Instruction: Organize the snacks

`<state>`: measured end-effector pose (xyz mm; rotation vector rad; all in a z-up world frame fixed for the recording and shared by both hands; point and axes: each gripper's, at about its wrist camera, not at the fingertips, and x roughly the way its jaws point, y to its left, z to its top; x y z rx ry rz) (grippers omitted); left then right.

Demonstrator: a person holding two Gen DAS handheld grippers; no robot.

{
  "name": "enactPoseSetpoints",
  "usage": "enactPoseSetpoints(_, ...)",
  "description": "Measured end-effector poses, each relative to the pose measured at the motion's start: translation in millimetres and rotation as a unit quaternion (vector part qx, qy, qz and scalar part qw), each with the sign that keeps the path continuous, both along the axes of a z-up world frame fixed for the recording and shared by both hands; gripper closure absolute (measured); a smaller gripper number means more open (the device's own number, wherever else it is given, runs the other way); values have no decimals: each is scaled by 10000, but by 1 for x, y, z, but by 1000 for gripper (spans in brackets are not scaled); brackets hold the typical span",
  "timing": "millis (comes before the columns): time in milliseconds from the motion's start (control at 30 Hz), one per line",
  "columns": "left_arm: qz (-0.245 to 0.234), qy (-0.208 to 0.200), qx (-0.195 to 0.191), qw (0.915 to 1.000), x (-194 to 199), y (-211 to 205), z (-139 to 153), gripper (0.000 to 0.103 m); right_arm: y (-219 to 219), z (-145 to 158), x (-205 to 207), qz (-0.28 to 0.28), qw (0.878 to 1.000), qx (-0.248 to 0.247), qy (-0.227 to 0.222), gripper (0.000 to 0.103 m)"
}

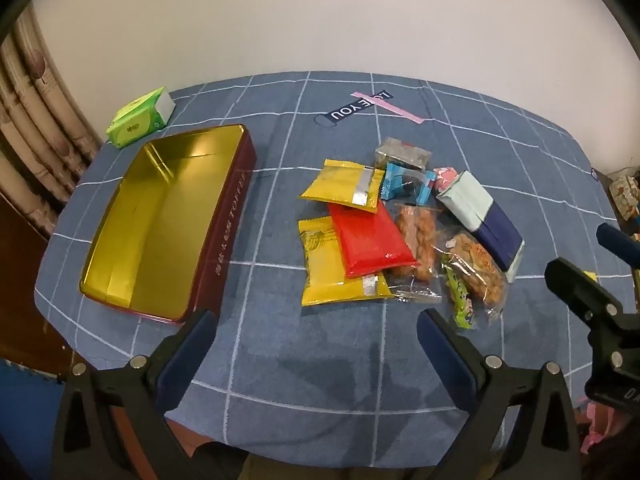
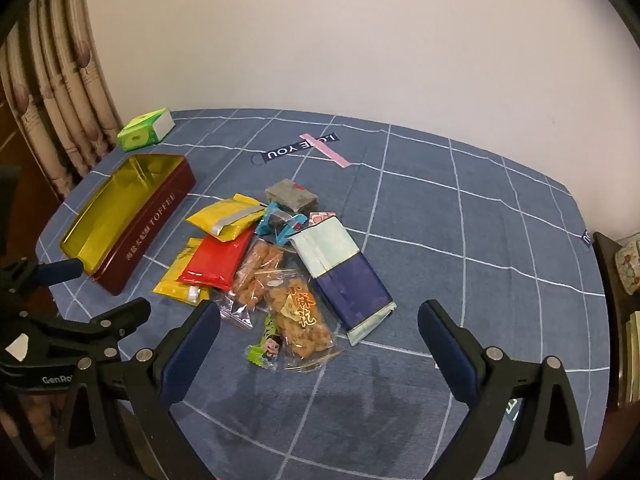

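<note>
A: Hovering over the blue checked tablecloth (image 1: 312,364), the left gripper (image 1: 318,334) is keeping its jaws spread wide, gripping nothing.

B: Is the right gripper (image 2: 319,330) doing the same?

A: Yes, it is hanging released too, fingers far apart and touching nothing. In the left view it is showing only as a black frame at the right edge.

B: Where is the toffee tin (image 1: 168,220) sitting?

A: Ahead and to the left of the left claw, lying open with its gold inside bare. From the right claw it (image 2: 132,224) is lying further off to the left.

B: And the snacks?

A: They are piling up ahead of both claws. A red packet (image 1: 370,238) is overlapping a yellow packet (image 1: 336,276), with another yellow pouch (image 1: 344,186) beyond. Just ahead of the right claw, a clear bag of fried twists (image 2: 298,316) is lying nearest, touching a small green sachet (image 2: 266,346) on its left. A pale-green and navy pack (image 2: 344,272) is resting to the right of the twists, and a blue wrapper (image 2: 280,222) and a grey packet (image 2: 292,196) are sitting further ahead.

B: Anything else?

A: A green tissue pack (image 2: 146,129) is standing beyond the tin, near the curtain (image 2: 60,92).
</note>
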<state>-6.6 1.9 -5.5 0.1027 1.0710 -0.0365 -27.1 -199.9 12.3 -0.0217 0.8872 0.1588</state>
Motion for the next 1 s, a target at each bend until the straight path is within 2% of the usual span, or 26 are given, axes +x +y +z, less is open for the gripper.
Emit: enactPoseSetpoints(1000, -88, -9, 105, 9999, -2, -1, -2, 1, 2, 2, -4, 36, 10000, 67, -40, 5)
